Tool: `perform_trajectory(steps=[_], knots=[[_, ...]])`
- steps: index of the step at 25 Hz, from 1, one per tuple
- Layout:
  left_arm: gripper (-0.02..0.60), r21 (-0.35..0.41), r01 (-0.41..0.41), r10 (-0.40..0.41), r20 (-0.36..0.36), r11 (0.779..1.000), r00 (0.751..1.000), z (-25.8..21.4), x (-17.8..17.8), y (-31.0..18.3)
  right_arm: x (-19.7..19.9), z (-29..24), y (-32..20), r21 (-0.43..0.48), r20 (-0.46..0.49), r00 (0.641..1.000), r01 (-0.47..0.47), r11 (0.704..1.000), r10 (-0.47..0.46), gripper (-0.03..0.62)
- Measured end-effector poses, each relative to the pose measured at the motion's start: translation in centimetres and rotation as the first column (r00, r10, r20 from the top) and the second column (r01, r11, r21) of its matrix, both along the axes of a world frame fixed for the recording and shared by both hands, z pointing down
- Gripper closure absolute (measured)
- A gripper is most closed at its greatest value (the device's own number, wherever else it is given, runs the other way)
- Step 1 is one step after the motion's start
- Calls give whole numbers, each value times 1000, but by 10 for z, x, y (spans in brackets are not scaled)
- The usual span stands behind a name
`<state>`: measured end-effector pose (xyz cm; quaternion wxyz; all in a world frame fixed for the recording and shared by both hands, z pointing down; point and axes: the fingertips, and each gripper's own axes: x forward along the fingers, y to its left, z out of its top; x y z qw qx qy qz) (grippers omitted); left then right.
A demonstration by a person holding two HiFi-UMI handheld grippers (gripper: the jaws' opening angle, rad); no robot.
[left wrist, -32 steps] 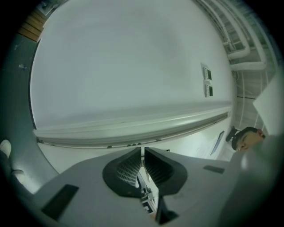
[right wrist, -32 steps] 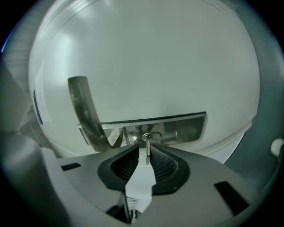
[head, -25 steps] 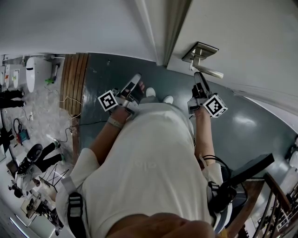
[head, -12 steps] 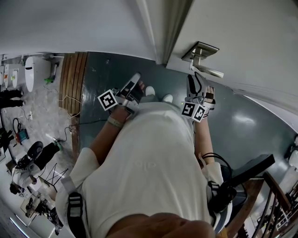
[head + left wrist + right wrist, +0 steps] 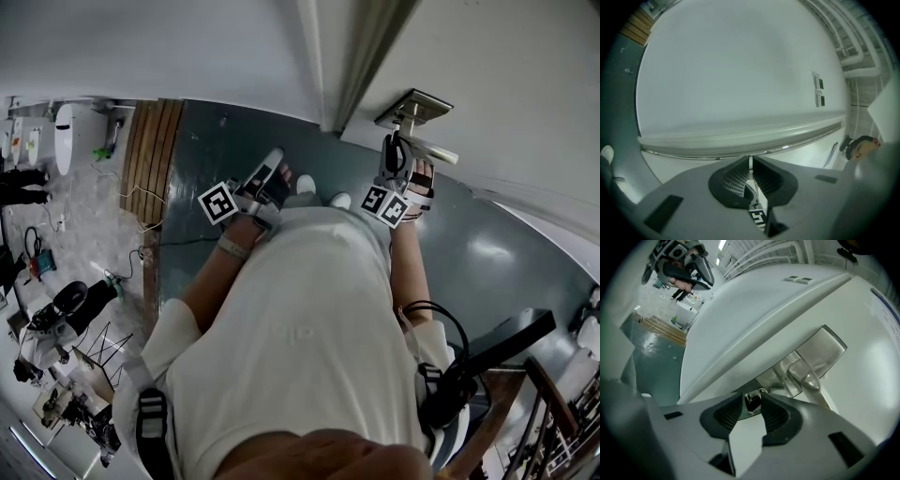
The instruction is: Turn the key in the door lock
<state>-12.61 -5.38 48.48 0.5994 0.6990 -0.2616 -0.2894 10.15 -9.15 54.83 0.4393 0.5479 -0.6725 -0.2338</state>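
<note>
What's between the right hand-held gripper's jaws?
The key, in the lock plate; the jaws have just been opening. Seen in the right gripper view.

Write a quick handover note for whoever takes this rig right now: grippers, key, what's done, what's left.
Left gripper: jaws together, empty, held clear of the lock.
Right gripper: at the door beside the handle. Its jaws have just been opening a little and stand close round the key, with no clear pinch.
Key: in the lock.
Done: right gripper lined up on the key.
Left: close on the key and turn it. Whether it was already turned doesn't show.
</note>
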Motion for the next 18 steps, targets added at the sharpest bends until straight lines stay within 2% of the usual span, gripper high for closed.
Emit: perform_trajectory(steps=[3, 5, 10, 14, 18], knots=[[571, 0, 10, -10, -1, 1000, 1000, -1, -3, 0, 0, -4, -7, 21, 0, 999, -34, 999, 34, 476], [571, -1, 13, -13, -2, 1000, 1000, 0, -3, 0, 1, -6, -10, 33, 24, 998, -61, 998, 60, 511], [571, -5, 12, -12, 1, 1000, 1000, 2, -3, 0, 5, -6, -13, 27, 181, 978, -107, 994, 101, 523], [571, -8, 10, -10, -1, 1000, 1000, 3, -2, 0, 7, -8, -14, -21, 347, 928, -136, 990, 135, 523], [571, -11, 6, -6, 1, 1000, 1000, 5, 0, -1, 10, -7, -15, -71, 511, 844, -149, 986, 164, 523]])
